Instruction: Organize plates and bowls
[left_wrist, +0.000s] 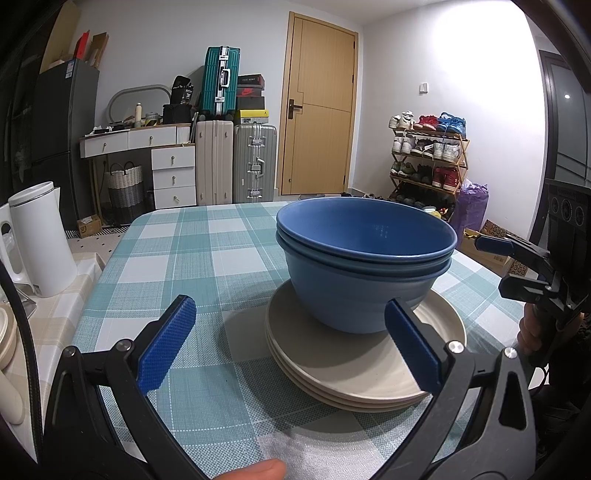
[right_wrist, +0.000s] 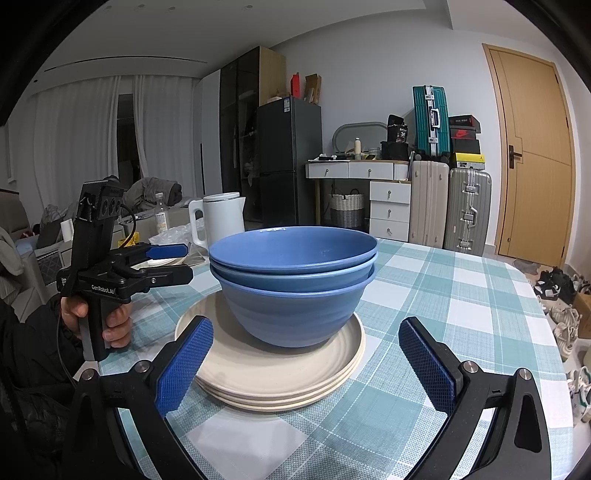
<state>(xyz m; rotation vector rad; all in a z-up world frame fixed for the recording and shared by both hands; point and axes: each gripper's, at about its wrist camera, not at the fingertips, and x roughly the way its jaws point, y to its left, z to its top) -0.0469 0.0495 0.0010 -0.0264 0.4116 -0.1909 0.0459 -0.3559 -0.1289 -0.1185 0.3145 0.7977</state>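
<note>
Both tools wide open, nothing held.

Left tool (left_wrist: 290, 338): pads spread apart, hovering low over the surface (left_wrist: 192, 258). Ahead and slightly right of its centerline: bowls (left_wrist: 364, 258), blue, nested, sitting on plates (left_wrist: 354, 369), cream, stacked. Right pad (left_wrist: 412, 349) overlaps the near edge of the plates in view; contact or not, cannot tell. Left pad (left_wrist: 166, 345) well clear of the stack, over bare checked cloth. Fingertip (left_wrist: 258, 470) visible at bottom edge, behind the tool. Kettle (left_wrist: 40, 240), white, far left of the tool on a neighbouring counter. Right tool (left_wrist: 532, 266) visible at far right, beyond the stack, hand-held, pointing in toward the bowls.

Right tool (right_wrist: 306, 363): pads equally wide, bracketing the stack in view from the near side. Bowls (right_wrist: 295, 280) dead ahead, centred between pads; plates (right_wrist: 273, 373) under them, near rim reaching roughly to the left pad (right_wrist: 184, 365). Right pad (right_wrist: 426, 365) apart from the plates, over cloth. No pad seen gripping bowl or plate. Surface (right_wrist: 443, 295) extends ahead and right. Left tool (right_wrist: 166, 262) visible to the left of the stack, hand (right_wrist: 98, 319) on its handle, tips aimed at the bowls, just short of them. Kettle (right_wrist: 219, 218) behind the bowls, left of centre.

Bowls upright, rims roughly level. Plates flat, edges slightly staggered.
</note>
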